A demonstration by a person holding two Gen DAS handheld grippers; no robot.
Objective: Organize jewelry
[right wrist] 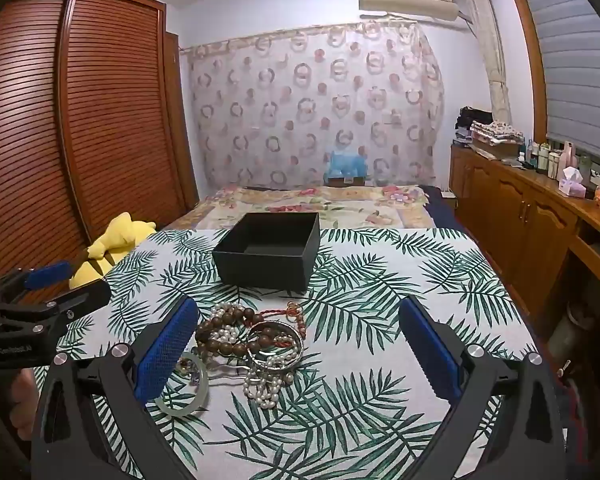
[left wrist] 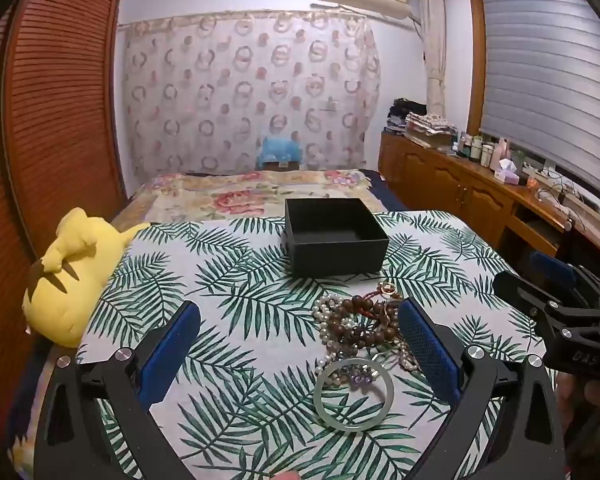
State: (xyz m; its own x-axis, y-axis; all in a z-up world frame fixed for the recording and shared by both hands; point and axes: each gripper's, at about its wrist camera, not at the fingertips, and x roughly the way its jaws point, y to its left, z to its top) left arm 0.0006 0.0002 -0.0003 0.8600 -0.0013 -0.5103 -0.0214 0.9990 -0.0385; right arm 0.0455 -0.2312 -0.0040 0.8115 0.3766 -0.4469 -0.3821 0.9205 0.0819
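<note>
The left hand-held gripper point(left wrist: 299, 344) hovers over the tabletop point(left wrist: 228, 280) with its blue pads spread as wide as they go, grasping nothing. The pale green bangle point(left wrist: 353, 392) lies on the leaf-print cloth between its fingers, untouched, and the heap of jewelry point(left wrist: 360, 324) sits just beyond, close to the right-side pad. The right hand-held gripper point(right wrist: 298, 342) is released just as wide and also empty; the same heap, with brown wooden beads point(right wrist: 224, 334), pearl strands point(right wrist: 266, 384) and a silver bangle point(right wrist: 276, 346), lies toward its left pad without touching it. Beyond the heap stands the black box point(right wrist: 268, 252), open and with nothing visible inside. By my reading the sorting has not begun: every piece is still on the cloth, and all of it remains to be moved into the box.
</note>
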